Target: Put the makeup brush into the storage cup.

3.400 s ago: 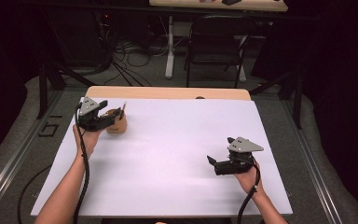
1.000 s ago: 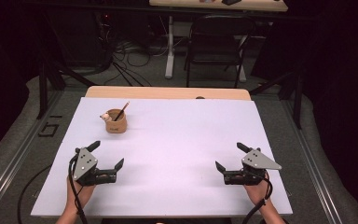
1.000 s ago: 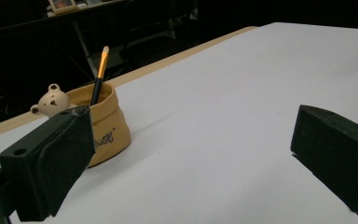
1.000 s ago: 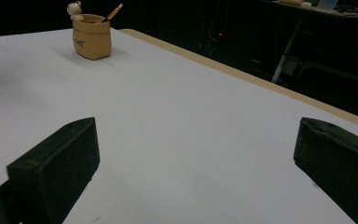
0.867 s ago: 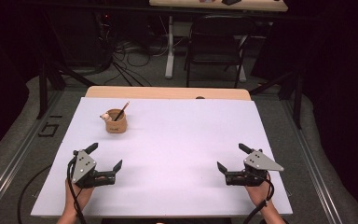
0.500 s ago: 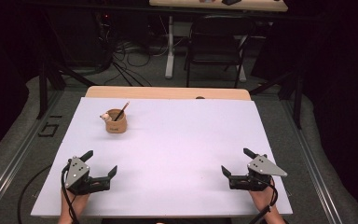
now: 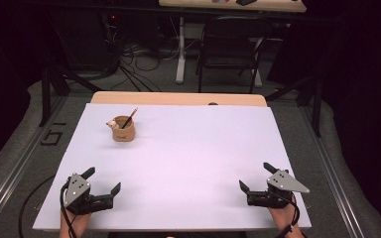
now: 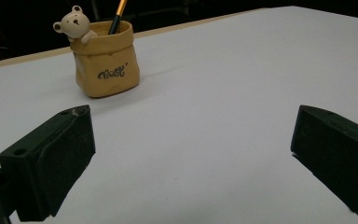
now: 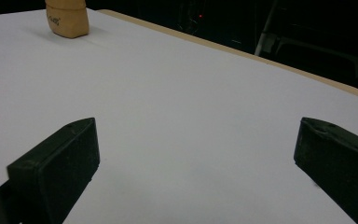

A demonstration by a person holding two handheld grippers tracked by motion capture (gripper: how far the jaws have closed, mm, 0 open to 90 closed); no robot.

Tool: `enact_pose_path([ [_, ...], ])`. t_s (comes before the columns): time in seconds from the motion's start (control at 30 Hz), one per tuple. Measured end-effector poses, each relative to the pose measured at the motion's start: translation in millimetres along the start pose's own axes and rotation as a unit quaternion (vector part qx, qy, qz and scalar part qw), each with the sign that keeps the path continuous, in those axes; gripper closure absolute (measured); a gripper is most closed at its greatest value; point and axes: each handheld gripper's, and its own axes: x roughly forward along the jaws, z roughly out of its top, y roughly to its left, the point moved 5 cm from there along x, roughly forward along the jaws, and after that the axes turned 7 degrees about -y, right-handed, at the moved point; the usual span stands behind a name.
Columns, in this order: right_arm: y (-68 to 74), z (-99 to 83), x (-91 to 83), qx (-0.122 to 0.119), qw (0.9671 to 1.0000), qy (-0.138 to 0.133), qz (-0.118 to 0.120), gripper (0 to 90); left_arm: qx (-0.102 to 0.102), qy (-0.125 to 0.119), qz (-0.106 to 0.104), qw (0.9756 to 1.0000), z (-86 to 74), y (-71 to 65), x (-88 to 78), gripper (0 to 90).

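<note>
Status: the pencil holder, a tan bag-shaped pot with a small bear figure on its rim, stands upright on the white table in the far left area. One pencil leans inside it, tip end down, its upper end projecting above the rim. No other loose item lies on the table surface.

Left tool: held low at the near left edge of the table, jaws spread wide, nothing between them. In the left gripper view the holder sits well ahead of the jaws, clear of both.

Right tool: held low at the near right edge, jaws likewise spread and empty. In the right gripper view the base of the holder appears at the far upper left, well apart from this tool.

Assessment: with the pencil seated in the holder and both tools empty and well clear of it, the placement appears complete. Nothing visible remains to be handled; the tools sit in what reads as a rest position.
</note>
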Motion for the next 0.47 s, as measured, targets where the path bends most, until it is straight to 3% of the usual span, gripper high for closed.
enact_pose_path([
  [0.47,0.4,-0.9,1.3,-0.004,1.0000,0.005,0.004,0.0,-0.006,0.003,0.000,1.0000,0.0,4.0,1.5,0.0],
])
